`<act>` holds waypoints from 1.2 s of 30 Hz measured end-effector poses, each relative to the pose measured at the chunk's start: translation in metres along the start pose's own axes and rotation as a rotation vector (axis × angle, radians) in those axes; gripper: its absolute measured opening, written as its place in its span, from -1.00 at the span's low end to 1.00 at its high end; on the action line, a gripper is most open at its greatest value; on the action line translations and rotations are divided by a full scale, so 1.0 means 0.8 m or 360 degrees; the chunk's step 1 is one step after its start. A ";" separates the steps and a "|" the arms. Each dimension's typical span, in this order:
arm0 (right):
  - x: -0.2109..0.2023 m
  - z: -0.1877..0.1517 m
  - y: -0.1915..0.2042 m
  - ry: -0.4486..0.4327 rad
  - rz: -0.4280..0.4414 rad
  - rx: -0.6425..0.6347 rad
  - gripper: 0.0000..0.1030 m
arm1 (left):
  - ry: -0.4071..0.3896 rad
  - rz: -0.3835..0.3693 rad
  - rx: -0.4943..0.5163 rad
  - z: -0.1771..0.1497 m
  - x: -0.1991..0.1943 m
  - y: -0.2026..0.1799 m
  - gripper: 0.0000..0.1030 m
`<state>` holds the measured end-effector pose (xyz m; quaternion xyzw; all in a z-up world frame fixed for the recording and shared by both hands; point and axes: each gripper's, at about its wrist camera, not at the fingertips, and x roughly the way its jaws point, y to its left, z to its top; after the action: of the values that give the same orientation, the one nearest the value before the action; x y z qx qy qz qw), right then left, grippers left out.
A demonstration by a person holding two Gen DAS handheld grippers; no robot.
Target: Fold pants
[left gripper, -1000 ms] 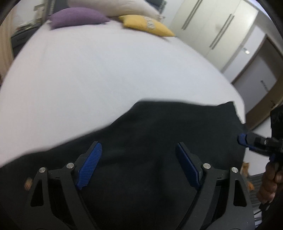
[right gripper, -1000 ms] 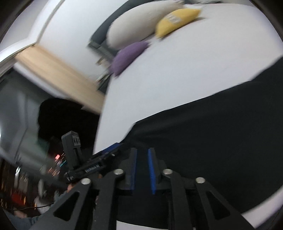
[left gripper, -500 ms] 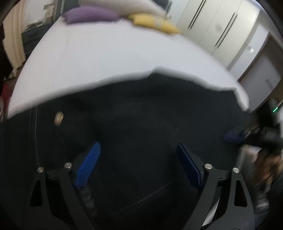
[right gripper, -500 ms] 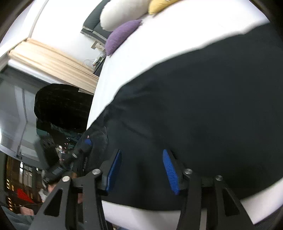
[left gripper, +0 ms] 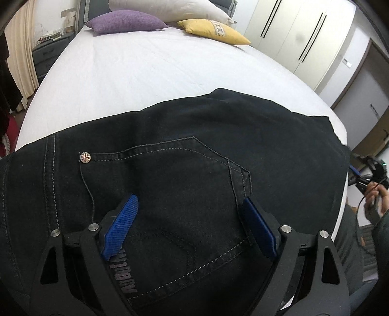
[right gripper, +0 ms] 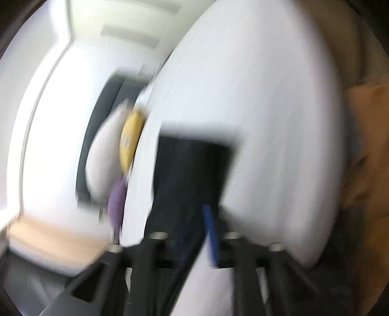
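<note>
Black pants [left gripper: 184, 155] lie folded flat on the white bed [left gripper: 150, 70], back pocket and a metal rivet [left gripper: 85, 157] facing up. My left gripper [left gripper: 190, 214] hovers just above the pocket, wide open and empty, blue pads [left gripper: 120, 226] spread apart. In the heavily blurred right wrist view the pants [right gripper: 192, 170] are a dark patch on the bed [right gripper: 279, 121]. My right gripper [right gripper: 194, 218] is over the near edge of the pants; one blue pad [right gripper: 211, 233] shows, the other is smeared. The right gripper also shows in the left wrist view [left gripper: 357, 175], off the bed's right edge.
A purple cushion [left gripper: 126, 21], a yellow cushion [left gripper: 214, 31] and a white pillow [left gripper: 167, 8] lie at the head of the bed. White wardrobes [left gripper: 296, 36] stand at the right. A dark nightstand [left gripper: 46, 56] and curtains stand at the left.
The left gripper has pulled back and steadied over the pocket, staying open. The right gripper, which had opened half a second ago, has swung fast away from the pants, turning its view.
</note>
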<state>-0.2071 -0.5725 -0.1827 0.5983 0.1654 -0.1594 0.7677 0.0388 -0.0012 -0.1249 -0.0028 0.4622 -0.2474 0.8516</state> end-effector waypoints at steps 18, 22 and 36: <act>0.047 0.029 -0.019 0.0064 0.0219 0.0203 -0.02 | 0.0015 0.0076 0.0033 0.016 0.039 -0.045 0.70; 0.055 0.035 -0.008 0.0114 0.0253 0.0152 -0.02 | 0.0020 0.0087 0.0035 0.017 0.040 -0.049 0.70; 0.099 0.056 -0.008 0.0182 0.0231 0.0122 -0.79 | -0.0045 -0.0150 0.0003 0.075 0.029 -0.151 0.68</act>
<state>-0.1361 -0.6211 -0.2136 0.6458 0.1590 -0.0752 0.7430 0.0460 -0.1302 -0.0808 -0.0274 0.4492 -0.2876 0.8455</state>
